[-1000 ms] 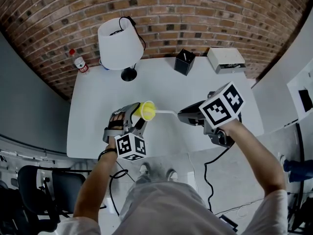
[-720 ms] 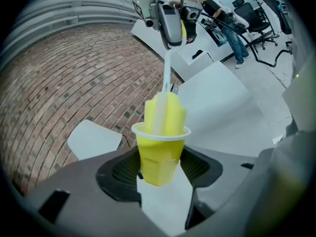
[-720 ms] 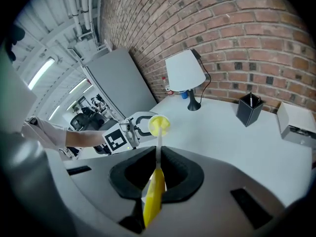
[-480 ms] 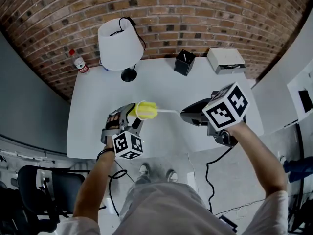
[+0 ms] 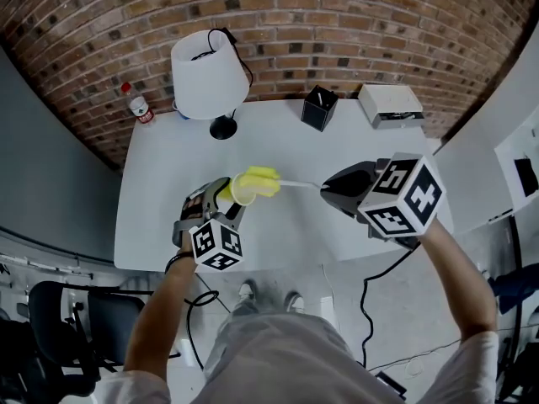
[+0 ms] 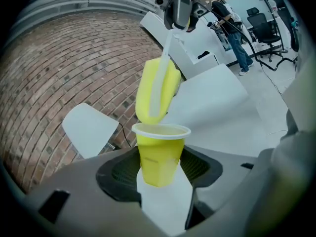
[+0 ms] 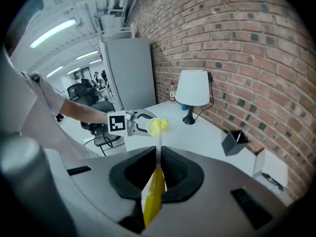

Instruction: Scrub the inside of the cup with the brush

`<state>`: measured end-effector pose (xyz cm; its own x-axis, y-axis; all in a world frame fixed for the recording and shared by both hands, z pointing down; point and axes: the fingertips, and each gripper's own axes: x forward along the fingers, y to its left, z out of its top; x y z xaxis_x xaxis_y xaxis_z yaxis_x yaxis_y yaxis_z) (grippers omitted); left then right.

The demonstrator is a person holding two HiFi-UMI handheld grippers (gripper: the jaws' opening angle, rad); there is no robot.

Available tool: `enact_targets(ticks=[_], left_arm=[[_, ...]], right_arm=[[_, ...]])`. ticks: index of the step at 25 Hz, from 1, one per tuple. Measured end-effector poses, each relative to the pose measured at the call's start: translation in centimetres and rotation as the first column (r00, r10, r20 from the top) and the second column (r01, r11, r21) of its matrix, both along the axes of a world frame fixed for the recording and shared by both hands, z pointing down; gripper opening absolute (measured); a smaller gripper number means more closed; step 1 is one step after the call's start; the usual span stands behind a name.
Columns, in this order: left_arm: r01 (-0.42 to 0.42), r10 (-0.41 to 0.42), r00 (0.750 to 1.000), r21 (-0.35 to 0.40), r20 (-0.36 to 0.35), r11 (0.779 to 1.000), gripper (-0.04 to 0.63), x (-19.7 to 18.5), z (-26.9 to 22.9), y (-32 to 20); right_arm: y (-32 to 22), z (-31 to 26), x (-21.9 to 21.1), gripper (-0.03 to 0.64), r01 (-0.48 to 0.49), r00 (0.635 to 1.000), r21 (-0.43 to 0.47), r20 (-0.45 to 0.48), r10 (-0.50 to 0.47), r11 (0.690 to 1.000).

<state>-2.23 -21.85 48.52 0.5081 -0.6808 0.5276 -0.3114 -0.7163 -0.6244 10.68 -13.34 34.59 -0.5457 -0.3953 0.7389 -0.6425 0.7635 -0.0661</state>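
My left gripper (image 5: 225,203) is shut on a yellow plastic cup (image 5: 238,194), tipped with its mouth toward the right. In the left gripper view the cup (image 6: 159,154) sits between the pads (image 6: 196,168). The brush's yellow sponge head (image 6: 157,90) hangs just outside the rim. In the head view the sponge head (image 5: 259,180) lies up and right of the cup's mouth, on a thin white stem (image 5: 296,184). My right gripper (image 5: 331,188) is shut on the brush's yellow handle (image 7: 153,200), and ahead of it I see the sponge head (image 7: 161,126) beside the cup (image 7: 148,125).
Everything is held over a white table (image 5: 168,167). At the table's far edge stand a white lamp (image 5: 207,74), a black pen holder (image 5: 318,106) and a white box (image 5: 388,102). A water bottle (image 5: 136,106) stands at the far left corner. A cable (image 5: 369,280) hangs below the right gripper.
The sponge head was inside the cup a second ago and has come out to the upper right. The right gripper has drawn back to the right; the left gripper and cup barely moved.
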Motion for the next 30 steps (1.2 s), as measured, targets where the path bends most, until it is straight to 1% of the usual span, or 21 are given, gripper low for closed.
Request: enact_targets(ticks=[2,5,8,11,14,18,23,26,28,30], left_arm=[[-0.001,0.001,1.000,-0.017,-0.017,1.000,0.262,0.0,0.0,0.1],[-0.009,0.008,0.999,-0.028,-0.031,1.000,0.262,0.2,-0.2,0.2],[-0.014,0.013,0.999,-0.032,-0.035,0.999,0.262,0.3,-0.3,0.4],[-0.025,0.024,0.999,-0.030,-0.025,0.999,0.262,0.4,-0.3,0.7],[-0.040,0.039,0.999,-0.033,-0.026,0.999,0.262,0.6,-0.4,1.0],[-0.052,0.050,0.998,-0.052,-0.046,0.997,0.262,0.7,-0.5,1.2],[-0.079,0.077,0.996,-0.048,-0.043,0.996,0.262,1.0,-0.6,1.7],[-0.089,0.087,0.995,-0.045,-0.041,0.995,0.262,1.2,-0.7,1.9],[-0.094,0.092,0.995,-0.044,-0.037,0.995,0.262,1.4,-0.7,2.0],[-0.100,0.099,0.995,-0.042,-0.032,0.994,0.262,1.5,-0.7,2.1]], right_arm=[[0.2,-0.8,-0.1,0.029,0.059,0.997,0.073,-0.060,-0.054,0.996],[0.9,-1.7,-0.7,0.029,0.176,0.974,0.169,-0.173,-0.147,0.970],[1.6,-1.9,-1.3,0.029,0.290,0.930,0.228,-0.298,-0.217,0.929],[2.0,-1.9,-1.7,0.029,0.373,0.885,0.265,-0.388,-0.256,0.889],[2.3,-1.9,-2.0,0.029,0.440,0.845,0.285,-0.451,-0.286,0.852],[2.7,-1.7,-2.2,0.029,0.520,0.782,0.289,-0.540,-0.311,0.804],[2.9,-1.4,-2.4,0.029,0.595,0.718,0.300,-0.616,-0.324,0.746],[3.0,-1.2,-2.4,0.029,0.640,0.672,0.296,-0.663,-0.329,0.709],[2.9,-1.0,-2.4,0.029,0.658,0.651,0.293,-0.685,-0.327,0.694],[2.8,-0.8,-2.5,0.029,0.664,0.645,0.291,-0.690,-0.330,0.689]])
